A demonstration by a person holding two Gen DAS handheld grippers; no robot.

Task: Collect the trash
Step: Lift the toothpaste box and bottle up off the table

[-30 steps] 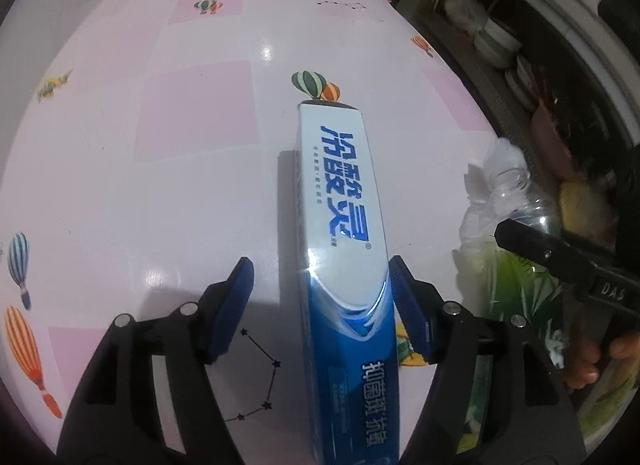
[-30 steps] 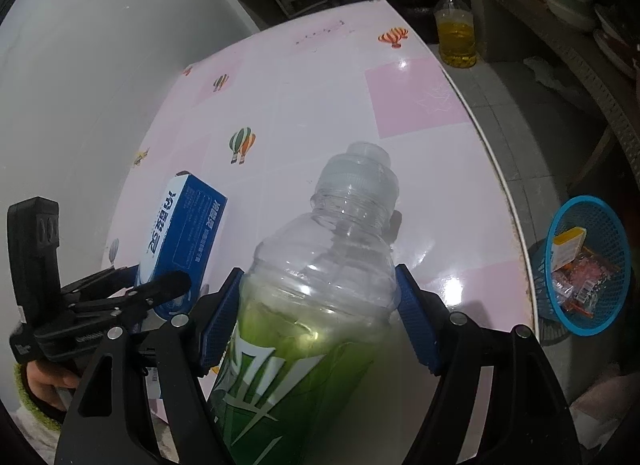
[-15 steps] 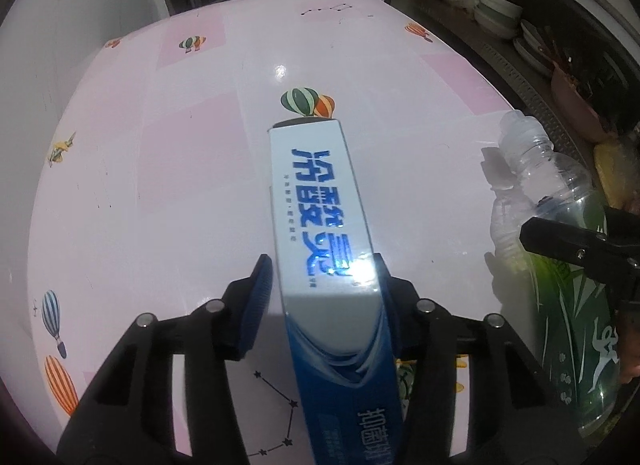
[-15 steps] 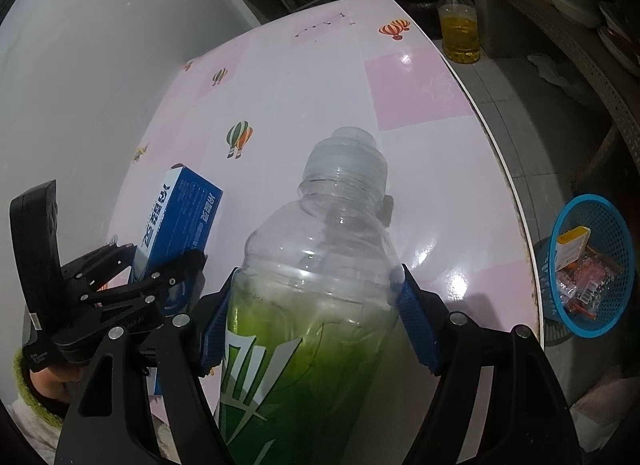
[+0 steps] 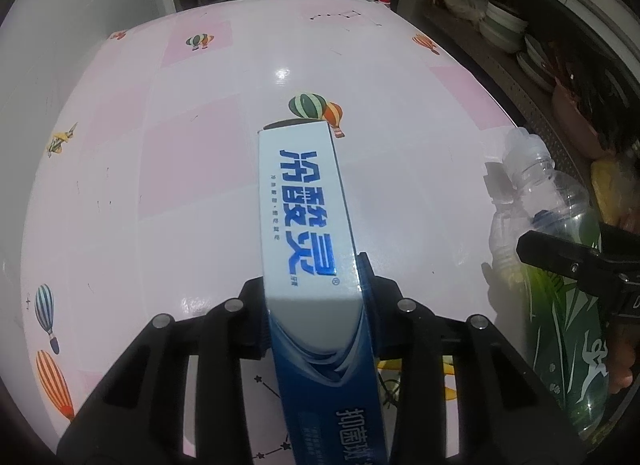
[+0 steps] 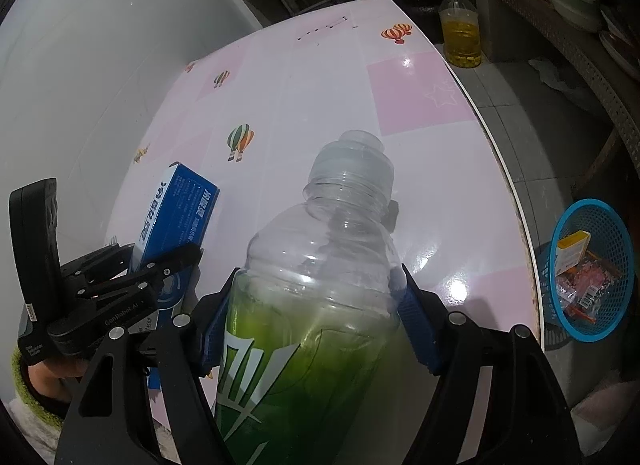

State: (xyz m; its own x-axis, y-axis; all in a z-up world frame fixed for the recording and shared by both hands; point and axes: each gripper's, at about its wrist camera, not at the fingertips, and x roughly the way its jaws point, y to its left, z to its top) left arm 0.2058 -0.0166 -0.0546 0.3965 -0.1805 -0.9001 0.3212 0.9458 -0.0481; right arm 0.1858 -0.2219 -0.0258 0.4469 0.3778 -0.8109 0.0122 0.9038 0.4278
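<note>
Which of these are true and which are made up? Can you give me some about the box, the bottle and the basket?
1. The left tongs are clamped on a blue and white box. True.
2. The right tongs are empty. False: they grip a clear bottle with a green label.
3. The bottle has a red cap on. False: its neck is open, with no cap.
4. A blue basket sits on the floor beside the table. True.
5. The basket is empty. False: it already holds a small yellow box and wrappers.
</note>
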